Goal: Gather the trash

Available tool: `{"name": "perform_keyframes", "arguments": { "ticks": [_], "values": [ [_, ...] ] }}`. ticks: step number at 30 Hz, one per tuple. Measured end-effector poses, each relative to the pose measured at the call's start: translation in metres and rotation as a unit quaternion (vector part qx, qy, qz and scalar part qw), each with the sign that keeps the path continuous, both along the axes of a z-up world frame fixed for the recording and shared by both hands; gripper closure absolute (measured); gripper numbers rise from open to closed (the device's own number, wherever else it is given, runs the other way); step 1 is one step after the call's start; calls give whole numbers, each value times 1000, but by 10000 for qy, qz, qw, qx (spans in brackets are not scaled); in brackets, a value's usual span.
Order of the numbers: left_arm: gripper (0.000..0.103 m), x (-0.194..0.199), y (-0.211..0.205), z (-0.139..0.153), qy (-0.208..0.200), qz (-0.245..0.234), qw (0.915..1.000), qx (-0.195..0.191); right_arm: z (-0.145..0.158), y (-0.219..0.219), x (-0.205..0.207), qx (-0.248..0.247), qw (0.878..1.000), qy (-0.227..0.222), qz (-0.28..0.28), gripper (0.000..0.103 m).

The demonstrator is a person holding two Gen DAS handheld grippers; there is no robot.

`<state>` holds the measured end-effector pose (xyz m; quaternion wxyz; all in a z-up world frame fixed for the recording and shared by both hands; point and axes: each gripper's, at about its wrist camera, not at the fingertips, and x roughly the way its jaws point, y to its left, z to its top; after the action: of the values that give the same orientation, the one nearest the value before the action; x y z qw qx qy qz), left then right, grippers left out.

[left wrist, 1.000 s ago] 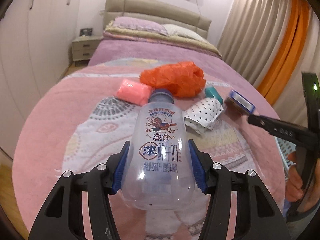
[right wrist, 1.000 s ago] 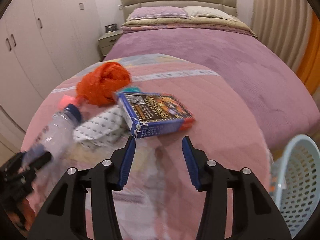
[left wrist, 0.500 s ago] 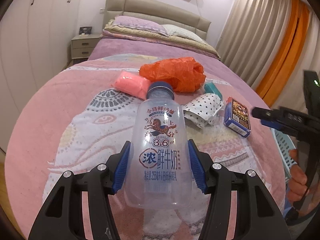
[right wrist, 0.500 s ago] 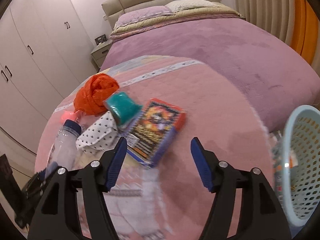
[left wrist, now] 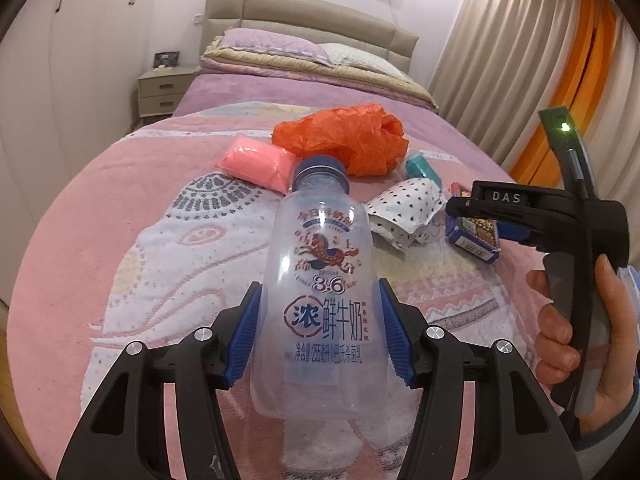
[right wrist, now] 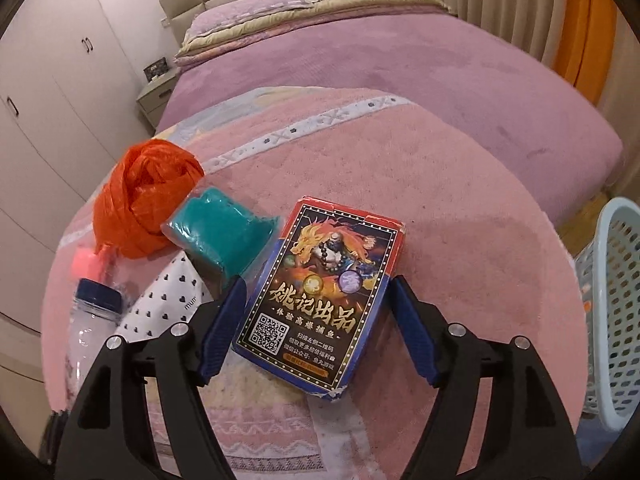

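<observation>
My left gripper [left wrist: 320, 332] is shut on a clear plastic milk bottle [left wrist: 320, 280] with a blue cap, held just above the pink blanket. My right gripper [right wrist: 316, 328] is open, its blue pads on either side of a blue and red card box [right wrist: 320, 296] that lies flat on the blanket; I cannot tell if the pads touch it. An orange plastic bag [right wrist: 140, 196], a teal packet [right wrist: 220, 232], a pink packet [left wrist: 256, 162] and a white heart-print pouch [left wrist: 404, 212] lie beside it. The bottle also shows in the right wrist view [right wrist: 92, 320].
A light blue perforated basket [right wrist: 612, 304] stands on the floor off the bed's right edge. The bed's purple cover [right wrist: 400, 64] stretches back to pillows and headboard. A nightstand [left wrist: 164, 92] and white wardrobes stand at the left, curtains at the right.
My right gripper moved down and forward so its open fingers now straddle the card box. My left gripper keeps the bottle, little changed.
</observation>
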<state>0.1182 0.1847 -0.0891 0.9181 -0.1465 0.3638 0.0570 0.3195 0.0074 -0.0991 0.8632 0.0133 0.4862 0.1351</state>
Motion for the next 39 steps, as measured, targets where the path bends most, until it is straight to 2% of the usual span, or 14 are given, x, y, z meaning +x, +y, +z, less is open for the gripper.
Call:
{"name": "perform_keyframes", "arguments": {
  "ticks": [4,10,14,17,22,25,30,32,36,39],
  "values": [
    [46,4,-2,0,127,23,9998,119,-2,-3,-3,-62,9999,-26,93,34],
    [49,6,-9,2,215,8,9995,226,-2,-16,-22,131,9977,-70,656,37],
    [49,-2,-11,6,147,-17,9998,104,1,-34,-45,234,9917,-180,1250,38],
    [49,-11,-15,12,38,-63,9999,69,6,-49,-68,35,9846,-404,1699,38],
    [49,-23,-25,21,-125,-142,9998,-19,9,-68,-90,-71,9789,-400,2004,38],
    [49,-28,-33,26,-226,-189,9995,-86,11,-78,-103,-137,9811,-476,1869,38],
    [49,-33,-53,44,-541,-436,9975,-133,19,-112,-116,230,9874,-573,1457,41],
    [49,-34,-65,52,-657,-603,9959,-139,27,-131,-118,363,9890,-574,1312,71],
    [49,-25,-93,63,-758,-945,9926,-114,34,-154,-114,292,9925,-625,1012,71],
    [49,-20,-109,61,-727,-1086,9914,-89,21,-156,-107,222,9946,-508,880,71]
  ]
}}
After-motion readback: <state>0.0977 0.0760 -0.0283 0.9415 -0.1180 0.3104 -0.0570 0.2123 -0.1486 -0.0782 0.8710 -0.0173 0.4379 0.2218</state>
